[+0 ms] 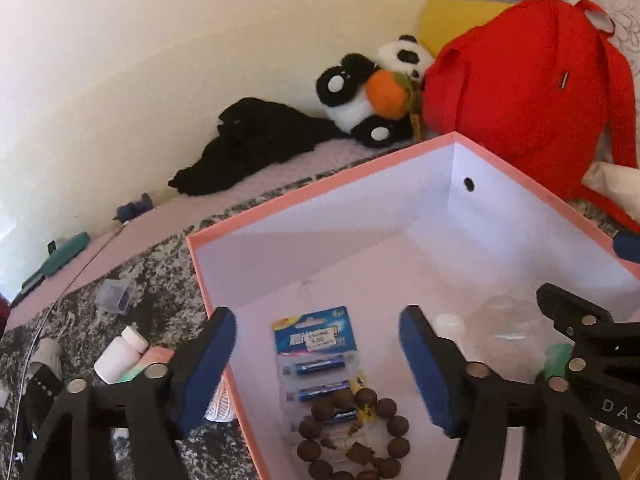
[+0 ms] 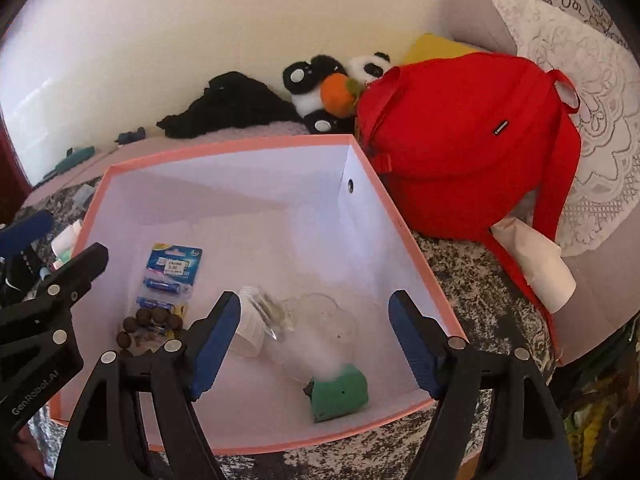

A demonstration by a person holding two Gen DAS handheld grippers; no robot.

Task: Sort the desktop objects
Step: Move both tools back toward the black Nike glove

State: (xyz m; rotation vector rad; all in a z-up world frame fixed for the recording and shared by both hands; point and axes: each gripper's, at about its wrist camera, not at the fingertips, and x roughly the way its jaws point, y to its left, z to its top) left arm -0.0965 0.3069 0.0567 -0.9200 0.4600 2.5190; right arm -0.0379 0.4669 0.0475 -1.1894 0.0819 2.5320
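Observation:
A pink-rimmed box (image 1: 320, 184) (image 2: 224, 145) with a white inside stands on the speckled desktop. In it lie a blue battery pack (image 1: 316, 344) (image 2: 174, 266), a brown bead bracelet (image 1: 352, 436) (image 2: 150, 320), a clear bottle with a white cap (image 2: 280, 316) (image 1: 504, 332) and a green object (image 2: 340, 392). My left gripper (image 1: 320, 364) hangs open over the batteries and beads, holding nothing. My right gripper (image 2: 314, 344) hangs open over the clear bottle and green object, also holding nothing.
Left of the box lie a white pill bottle (image 1: 120, 354), a small clear case (image 1: 116, 294), a watch (image 1: 42, 384) and a teal tool (image 1: 60, 258). Behind stand a red backpack (image 1: 524, 96) (image 2: 468, 144), a panda plush (image 1: 372, 92), black cloth (image 1: 252, 144) and white paper (image 2: 536, 264).

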